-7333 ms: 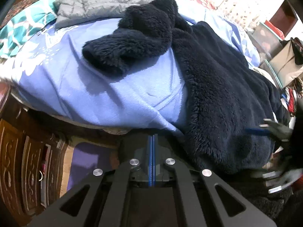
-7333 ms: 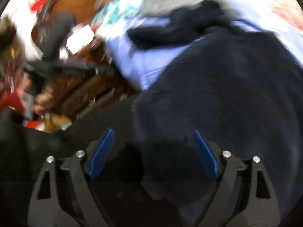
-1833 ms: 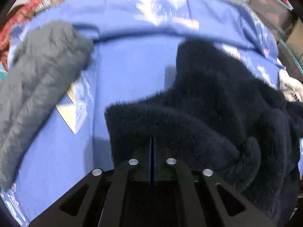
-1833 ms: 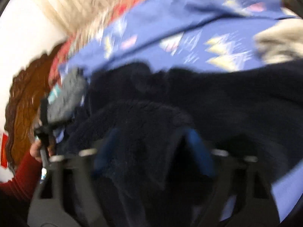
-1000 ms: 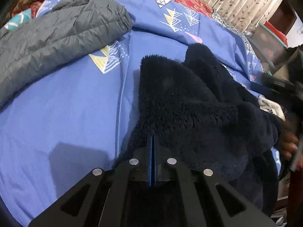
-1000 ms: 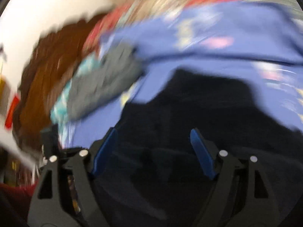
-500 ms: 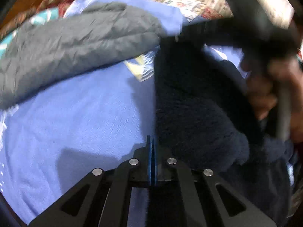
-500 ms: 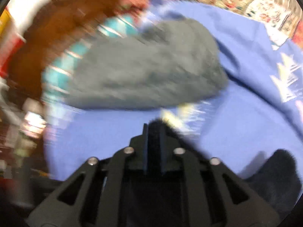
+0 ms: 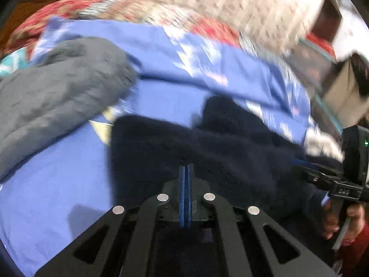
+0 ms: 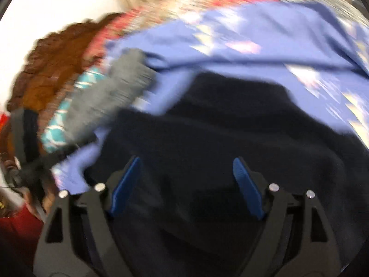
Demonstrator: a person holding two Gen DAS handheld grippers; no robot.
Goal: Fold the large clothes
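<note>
A dark navy fleece garment (image 9: 219,143) lies bunched on the blue bed sheet (image 9: 57,173). My left gripper (image 9: 185,175) hovers over its near edge, blue pads pressed together, with no cloth visibly pinched. In the right wrist view the fleece (image 10: 230,120) fills the lower frame. My right gripper (image 10: 186,161) is above it with jaws opening wide; fleece lies below and between the fingers, untouched by the pads. The right gripper (image 9: 302,164) also shows at the right edge of the left wrist view, held by a hand (image 9: 346,217).
A grey puffer jacket (image 9: 57,97) lies on the sheet to the left of the fleece. A red patterned blanket (image 9: 69,7) and curtain (image 9: 230,7) lie beyond. A carved wooden headboard (image 10: 53,69) stands at left. White cloth (image 9: 320,140) and boxes (image 9: 341,92) sit at right.
Half a second ago the right gripper was shut close to the grey jacket; now it stands wide over the fleece, farther back. The left view has lifted and swung toward the bed's far side.
</note>
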